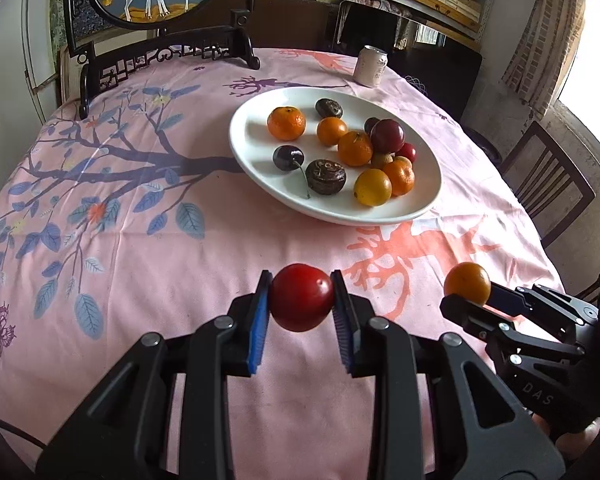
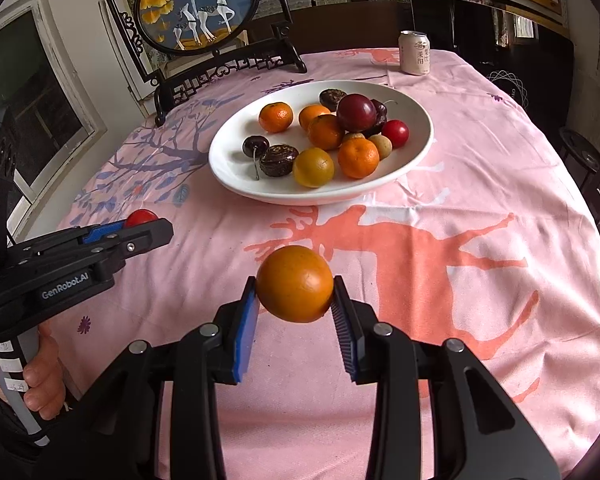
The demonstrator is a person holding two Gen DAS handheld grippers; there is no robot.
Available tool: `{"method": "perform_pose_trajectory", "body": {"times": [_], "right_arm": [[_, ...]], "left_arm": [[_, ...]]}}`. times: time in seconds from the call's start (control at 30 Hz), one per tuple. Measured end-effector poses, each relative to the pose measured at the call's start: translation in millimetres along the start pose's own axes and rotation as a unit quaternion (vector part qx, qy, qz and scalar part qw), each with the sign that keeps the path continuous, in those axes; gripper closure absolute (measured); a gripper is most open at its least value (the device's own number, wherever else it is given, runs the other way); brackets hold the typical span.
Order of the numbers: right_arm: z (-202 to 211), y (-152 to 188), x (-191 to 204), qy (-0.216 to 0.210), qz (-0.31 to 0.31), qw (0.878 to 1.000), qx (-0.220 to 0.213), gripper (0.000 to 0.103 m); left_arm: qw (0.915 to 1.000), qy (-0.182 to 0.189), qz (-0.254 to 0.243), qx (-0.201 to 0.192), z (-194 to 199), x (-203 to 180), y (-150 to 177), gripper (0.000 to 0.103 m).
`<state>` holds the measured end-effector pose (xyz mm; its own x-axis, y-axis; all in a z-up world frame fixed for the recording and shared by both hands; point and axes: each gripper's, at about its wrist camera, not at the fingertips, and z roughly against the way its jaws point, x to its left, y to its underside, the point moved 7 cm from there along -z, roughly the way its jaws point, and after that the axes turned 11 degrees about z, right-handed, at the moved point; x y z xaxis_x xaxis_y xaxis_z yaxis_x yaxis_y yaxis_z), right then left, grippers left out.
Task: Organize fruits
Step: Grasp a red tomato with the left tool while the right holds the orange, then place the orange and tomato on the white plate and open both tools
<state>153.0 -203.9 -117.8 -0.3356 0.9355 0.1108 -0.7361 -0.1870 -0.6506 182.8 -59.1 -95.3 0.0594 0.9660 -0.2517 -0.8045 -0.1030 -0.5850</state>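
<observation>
Above the pink tablecloth (image 1: 140, 240), two claws carry one fruit each.

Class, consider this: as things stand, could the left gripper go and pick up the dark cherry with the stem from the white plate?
Probably not yet. The left gripper is already shut on a red fruit, so its jaws are occupied. The path to the cherry at the plate's near-left side looks clear.

Pink floral tablecloth (image 1: 140, 240), carved deer screen (image 2: 198, 4), dark wooden chair (image 1: 548, 184), perhaps bright window (image 1: 596, 92).
</observation>
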Motion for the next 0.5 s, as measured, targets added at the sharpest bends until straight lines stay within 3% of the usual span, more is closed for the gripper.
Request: {"method": "perform_pose_trajectory", "body": {"times": [0.2, 0.33, 0.5], "right_arm": [[-3.4, -11.9, -5.4, 0.002, 0.007, 1.0, 0.006, 0.066], [-6.9, -43.3, -24.1, 0.024, 0.019, 1.0, -0.001, 0.066], [-35.6, -92.8, -25.2, 0.019, 0.055, 0.998, 0.0, 0.067]], "left_arm": [[0.9999, 0.003, -0.01, 0.006, 1.1, -2.8, -17.9, 0.074], [0.9997, -0.019, -0.018, 0.002, -13.5, -4.9, -63.5, 0.074], [0.9984, -0.051, -0.021, 0.013, -59.0, -17.0, -117.9, 0.074]]}}
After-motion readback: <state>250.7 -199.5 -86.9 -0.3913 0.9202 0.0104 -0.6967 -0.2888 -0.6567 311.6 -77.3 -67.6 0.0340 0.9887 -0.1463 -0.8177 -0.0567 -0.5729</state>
